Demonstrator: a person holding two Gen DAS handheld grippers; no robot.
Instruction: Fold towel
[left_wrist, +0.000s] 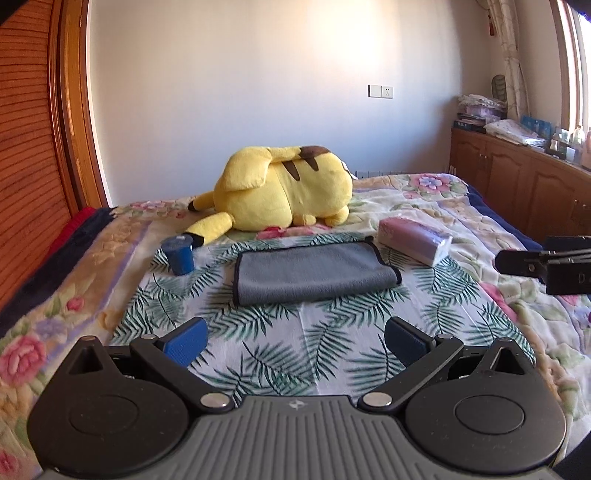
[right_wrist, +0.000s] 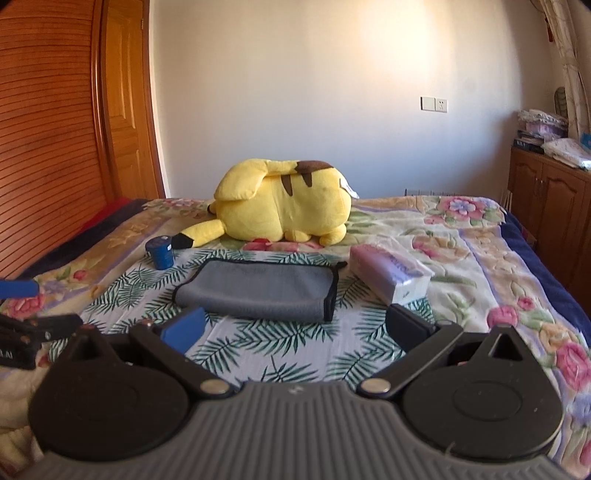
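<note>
A grey towel (left_wrist: 314, 271) with black trim lies folded over on a palm-leaf cloth (left_wrist: 295, 339) on the bed; it also shows in the right wrist view (right_wrist: 258, 290). My left gripper (left_wrist: 295, 338) is open and empty, hovering short of the towel's near edge. My right gripper (right_wrist: 295, 330) is open and empty, just short of the towel's near fold. The right gripper's side shows at the right edge of the left wrist view (left_wrist: 546, 264). The left gripper's side shows at the left edge of the right wrist view (right_wrist: 33, 332).
A yellow plush toy (left_wrist: 284, 188) lies behind the towel. A blue cylinder (left_wrist: 179, 254) stands to the towel's left. A tissue pack (left_wrist: 413, 240) lies to its right. A wooden wardrobe (left_wrist: 33, 155) is at left, a low cabinet (left_wrist: 517, 177) at right.
</note>
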